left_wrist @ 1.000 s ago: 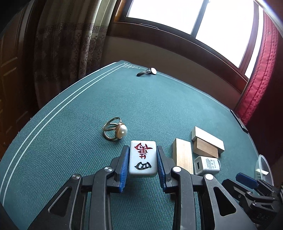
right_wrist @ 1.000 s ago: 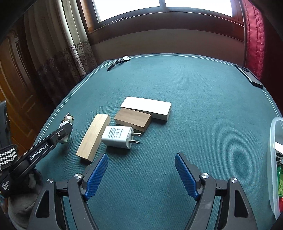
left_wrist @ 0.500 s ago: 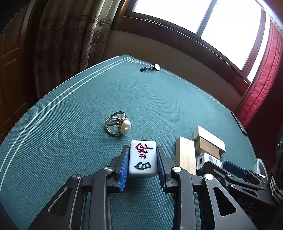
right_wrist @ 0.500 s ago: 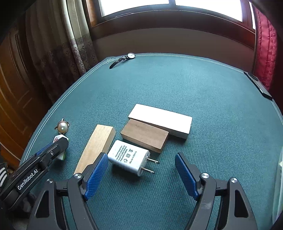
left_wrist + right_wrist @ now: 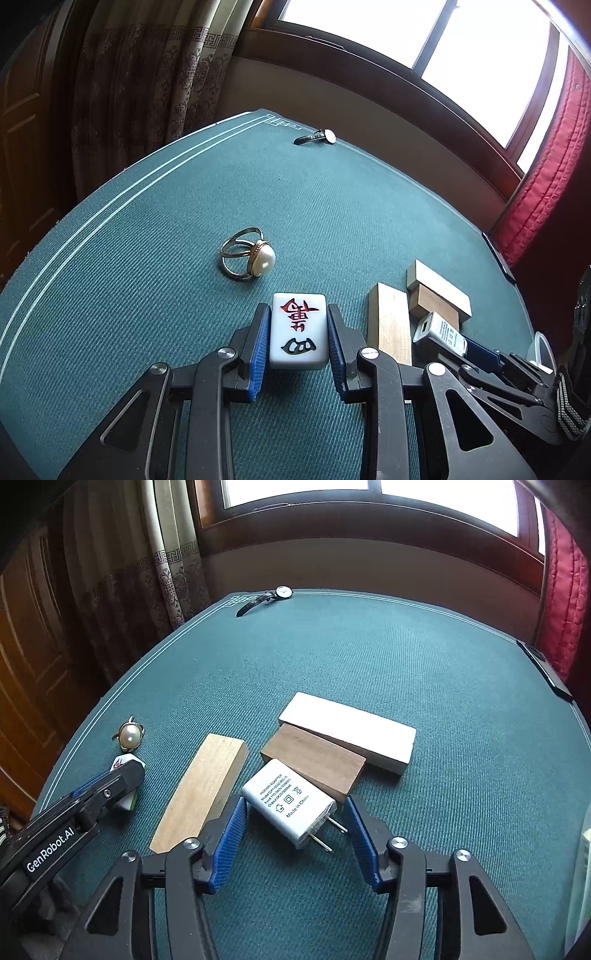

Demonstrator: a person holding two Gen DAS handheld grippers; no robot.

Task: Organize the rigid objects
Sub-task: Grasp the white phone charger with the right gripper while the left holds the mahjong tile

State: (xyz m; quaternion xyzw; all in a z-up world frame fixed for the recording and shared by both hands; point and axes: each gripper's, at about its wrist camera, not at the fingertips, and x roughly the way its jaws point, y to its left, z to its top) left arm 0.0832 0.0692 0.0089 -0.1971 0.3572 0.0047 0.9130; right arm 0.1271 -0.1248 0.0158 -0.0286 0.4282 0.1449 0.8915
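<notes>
Clamping the mahjong tile (image 5: pixel 299 330) lengthwise, left gripper (image 5: pixel 298 349) grips; right gripper (image 5: pixel 295 834), spread, straddles the adapter (image 5: pixel 290 803), prongs toward it.

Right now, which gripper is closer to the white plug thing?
Right. The right gripper has its open fingers on either side of the white charger. The left gripper is off to the side, past the light wooden block, holding the mahjong tile.

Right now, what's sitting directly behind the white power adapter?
Behind the power adapter lies a dark wooden block, touching or nearly so, with a white block beyond it. Whether anything small lies hidden beneath the adapter cannot be seen.
</notes>
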